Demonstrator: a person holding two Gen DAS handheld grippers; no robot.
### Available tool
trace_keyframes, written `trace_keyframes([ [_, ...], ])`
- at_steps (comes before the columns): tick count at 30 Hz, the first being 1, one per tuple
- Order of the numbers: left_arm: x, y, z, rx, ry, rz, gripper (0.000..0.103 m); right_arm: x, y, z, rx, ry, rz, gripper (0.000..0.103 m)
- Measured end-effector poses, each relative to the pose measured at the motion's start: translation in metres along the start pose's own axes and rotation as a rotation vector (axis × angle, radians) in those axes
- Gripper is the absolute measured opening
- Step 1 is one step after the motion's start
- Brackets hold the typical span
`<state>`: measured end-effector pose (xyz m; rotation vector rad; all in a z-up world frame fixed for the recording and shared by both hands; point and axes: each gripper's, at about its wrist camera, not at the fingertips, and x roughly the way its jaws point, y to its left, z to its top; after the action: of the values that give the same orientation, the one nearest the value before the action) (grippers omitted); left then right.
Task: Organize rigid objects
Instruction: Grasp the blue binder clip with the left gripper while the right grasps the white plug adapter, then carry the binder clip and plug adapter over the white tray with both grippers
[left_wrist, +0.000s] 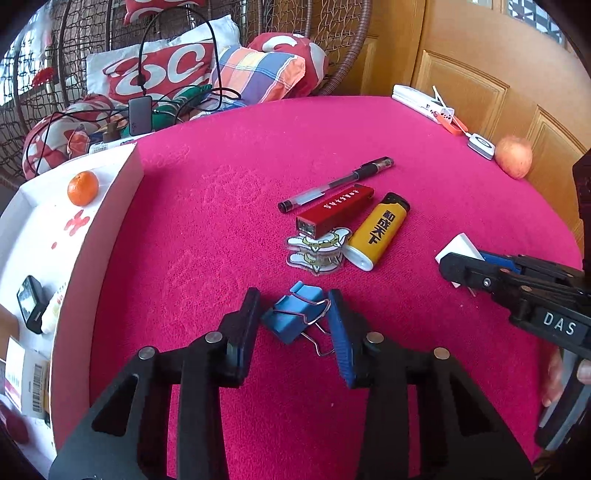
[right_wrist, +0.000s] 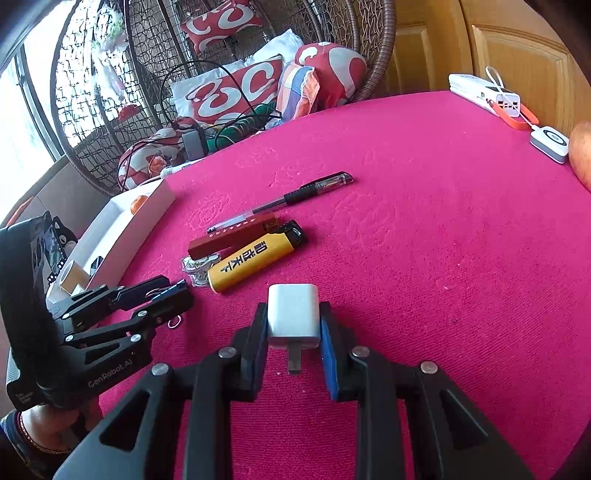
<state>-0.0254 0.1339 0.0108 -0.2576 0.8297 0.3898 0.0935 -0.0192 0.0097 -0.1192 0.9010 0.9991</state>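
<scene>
You have each gripper low on the table (left_wrist: 221, 192), right gripper (right_wrist: 293, 328) clamped on the charger (right_wrist: 293, 314), left gripper (left_wrist: 295, 317) narrowed around the clip (left_wrist: 291, 314), ready to lift both together.

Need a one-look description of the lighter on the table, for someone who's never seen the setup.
On the pink tablecloth, find the central cluster beside the black pen. The lighter lies at its right edge, next to the red bar: the only yellow item, with black characters and a black cap.
</scene>
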Motion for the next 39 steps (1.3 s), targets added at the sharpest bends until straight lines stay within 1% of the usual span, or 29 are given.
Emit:
trace_keyframes([
  [8,-0.032,0.006,-0.013,-0.042,-0.047,-0.034,0.036,-0.001,0.005,0.0,-0.017,-0.008,-0.022,0.025],
  [13,-0.058,0.008,-0.01,-0.047,-0.108,-0.053,0.036,-0.014,0.011,-0.002,-0.041,-0.061,-0.047,0.025],
  [16,-0.072,0.008,-0.007,-0.05,-0.144,-0.062,0.036,-0.023,0.013,-0.001,-0.027,-0.073,-0.027,0.025],
  [19,-0.083,0.007,-0.006,-0.049,-0.169,-0.064,0.036,-0.031,0.02,0.001,-0.042,-0.093,-0.021,0.025],
  [27,-0.1,0.015,-0.01,-0.058,-0.204,-0.055,0.036,-0.044,0.044,0.004,-0.081,-0.118,0.012,0.025],
  [39,-0.123,0.032,-0.017,-0.101,-0.257,-0.048,0.036,-0.049,0.073,0.003,-0.134,-0.13,0.017,0.025],
])
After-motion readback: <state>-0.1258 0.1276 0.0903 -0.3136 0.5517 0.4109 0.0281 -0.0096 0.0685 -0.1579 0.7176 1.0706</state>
